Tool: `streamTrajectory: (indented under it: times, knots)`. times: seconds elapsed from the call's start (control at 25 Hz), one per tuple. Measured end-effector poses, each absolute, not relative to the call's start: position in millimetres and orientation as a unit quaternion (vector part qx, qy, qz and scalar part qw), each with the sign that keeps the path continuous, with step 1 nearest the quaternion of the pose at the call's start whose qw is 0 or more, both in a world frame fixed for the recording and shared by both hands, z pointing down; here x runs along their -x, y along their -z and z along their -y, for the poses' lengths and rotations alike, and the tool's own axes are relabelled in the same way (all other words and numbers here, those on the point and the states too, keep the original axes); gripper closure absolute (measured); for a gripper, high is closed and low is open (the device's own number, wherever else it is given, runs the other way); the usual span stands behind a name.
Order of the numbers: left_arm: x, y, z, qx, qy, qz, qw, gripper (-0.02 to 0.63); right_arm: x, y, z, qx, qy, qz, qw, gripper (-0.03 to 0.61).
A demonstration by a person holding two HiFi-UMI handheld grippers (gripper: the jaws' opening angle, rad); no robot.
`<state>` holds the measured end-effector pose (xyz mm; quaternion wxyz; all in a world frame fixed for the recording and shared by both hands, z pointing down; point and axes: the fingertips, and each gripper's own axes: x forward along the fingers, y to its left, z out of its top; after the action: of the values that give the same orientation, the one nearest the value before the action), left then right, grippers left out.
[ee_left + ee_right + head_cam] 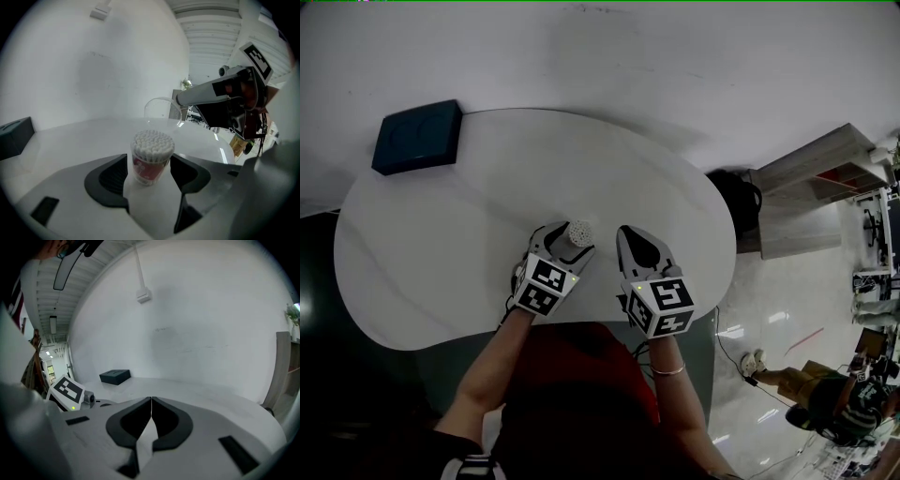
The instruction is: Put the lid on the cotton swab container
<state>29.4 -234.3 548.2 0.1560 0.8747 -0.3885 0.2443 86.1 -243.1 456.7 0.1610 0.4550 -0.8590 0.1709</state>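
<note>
The left tool (567, 242) is low over the near part of the white surface (441, 244), with its jaws spread wide. The swab tub (151, 157) stands upright on the surface between them. It is a clear tub with a red label, packed with swabs whose white tips are bare at the top, with no cover on it. Each pad has a thin gap beside the tub, so neither one presses on it.

The right tool (628, 234) is just beside the left one, on its right, and points the same way across the surface. Its jaws are pressed together with only a hairline seam between them, and its own view shows nothing caught there.

In the left gripper view a clear round lid (159, 108) shows faintly beyond the tub, right by the tip of the right tool. I cannot tell whether the tool touches it or whether it sits on the surface.

A dark box (419, 136) lies at the far left edge of the surface, well apart from both tools. The person's forearms reach in from the near side, and there is a thin band (668, 370) on the right wrist.
</note>
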Motion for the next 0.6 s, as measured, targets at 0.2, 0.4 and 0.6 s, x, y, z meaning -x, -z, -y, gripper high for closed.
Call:
streamTrajectory:
  times: [0.2, 0.4, 0.6]
  knots:
    - [-32.9, -547.5, 237.5, -0.875, -0.242, 0.392, 0.15, 0.334, -78.8, -453.2, 249.5, -0.436, -0.16, 0.869, 0.167, 0.563]
    - [-34.2, -549.0, 238.9, -0.876, -0.242, 0.39, 0.151, 0.336, -71.1, -450.4, 255.3, -0.421, -0.146, 0.878, 0.176, 0.563]
    - [-34.1, -548.4, 238.8, -0.876, -0.243, 0.389, 0.148, 0.339, -65.7, -451.7, 261.7, -0.406, -0.136, 0.883, 0.19, 0.563]
